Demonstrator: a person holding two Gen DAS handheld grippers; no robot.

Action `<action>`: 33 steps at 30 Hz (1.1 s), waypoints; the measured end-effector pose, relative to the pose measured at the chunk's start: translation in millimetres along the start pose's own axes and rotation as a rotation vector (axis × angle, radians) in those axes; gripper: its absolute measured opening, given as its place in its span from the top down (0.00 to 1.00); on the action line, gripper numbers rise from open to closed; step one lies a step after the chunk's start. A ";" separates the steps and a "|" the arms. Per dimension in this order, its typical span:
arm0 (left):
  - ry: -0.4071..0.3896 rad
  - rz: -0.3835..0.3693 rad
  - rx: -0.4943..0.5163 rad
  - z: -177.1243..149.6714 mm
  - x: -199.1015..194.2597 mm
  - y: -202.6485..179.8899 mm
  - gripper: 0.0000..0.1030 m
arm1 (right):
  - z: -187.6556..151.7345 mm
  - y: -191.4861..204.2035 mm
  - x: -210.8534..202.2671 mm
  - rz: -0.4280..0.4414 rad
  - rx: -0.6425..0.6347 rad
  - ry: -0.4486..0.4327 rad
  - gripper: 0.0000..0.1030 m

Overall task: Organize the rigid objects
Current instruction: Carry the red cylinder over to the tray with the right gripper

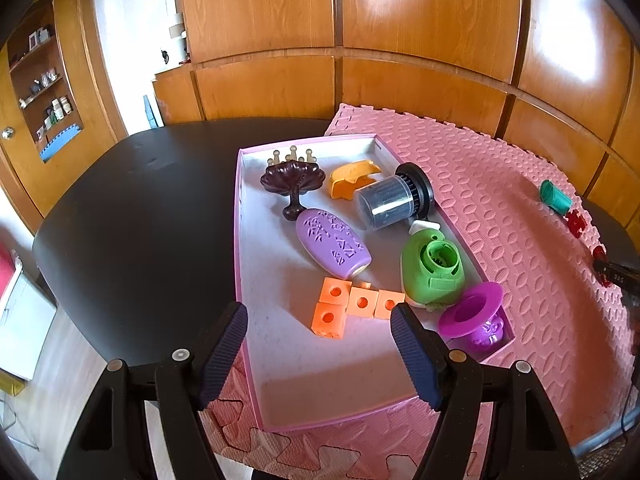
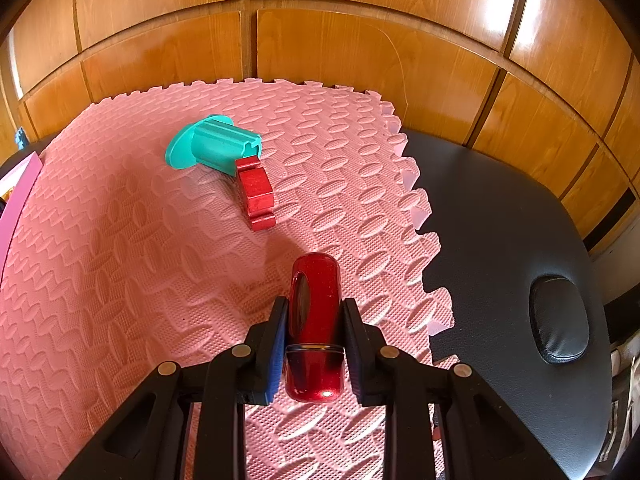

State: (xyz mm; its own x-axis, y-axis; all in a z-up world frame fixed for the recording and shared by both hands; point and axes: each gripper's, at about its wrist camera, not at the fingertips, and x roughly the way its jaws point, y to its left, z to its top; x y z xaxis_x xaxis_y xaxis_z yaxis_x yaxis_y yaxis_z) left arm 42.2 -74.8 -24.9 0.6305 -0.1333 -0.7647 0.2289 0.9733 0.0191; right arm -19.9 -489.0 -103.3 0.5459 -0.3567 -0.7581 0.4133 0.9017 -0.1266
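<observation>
Right gripper [image 2: 314,326] clamped on red glossy capsule [image 2: 314,320] at mid-body, over pink foam mat [image 2: 120,280]. Looks rigid, light, slick; likely to twist, so keep pads on the straight barrel, not the rounded ends. Left gripper [image 1: 319,354] wide, empty, over pink tray [image 1: 244,360]. Teal spool [image 2: 212,148] at 11 o'clock.

Bare near end of tray [image 1: 256,360]; far end crowded; open mat [image 2: 120,280], perhaps clear beyond red block [image 2: 256,194].
</observation>
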 end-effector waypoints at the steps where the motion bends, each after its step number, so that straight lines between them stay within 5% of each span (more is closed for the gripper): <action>1: -0.001 0.001 0.001 -0.1 -0.3 -0.4 0.28 | -0.2 0.1 -0.1 0.000 0.000 0.000 0.76; 18: -0.054 0.004 -0.017 1.1 -11.2 12.5 0.28 | 2.7 4.4 -2.0 -0.008 0.054 0.048 0.76; 33: -0.061 0.012 -0.072 -4.2 -12.7 37.5 0.28 | -0.5 126.4 -48.6 0.228 -0.103 -0.019 0.76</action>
State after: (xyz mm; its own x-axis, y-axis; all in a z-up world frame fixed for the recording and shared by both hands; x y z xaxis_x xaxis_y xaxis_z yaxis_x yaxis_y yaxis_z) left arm 39.6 -35.9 -17.2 0.6777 -0.1301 -0.7237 0.1683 0.9855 -0.0196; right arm 5.5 -357.6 -82.8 0.6305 -0.1448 -0.7626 0.2018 0.9792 -0.0191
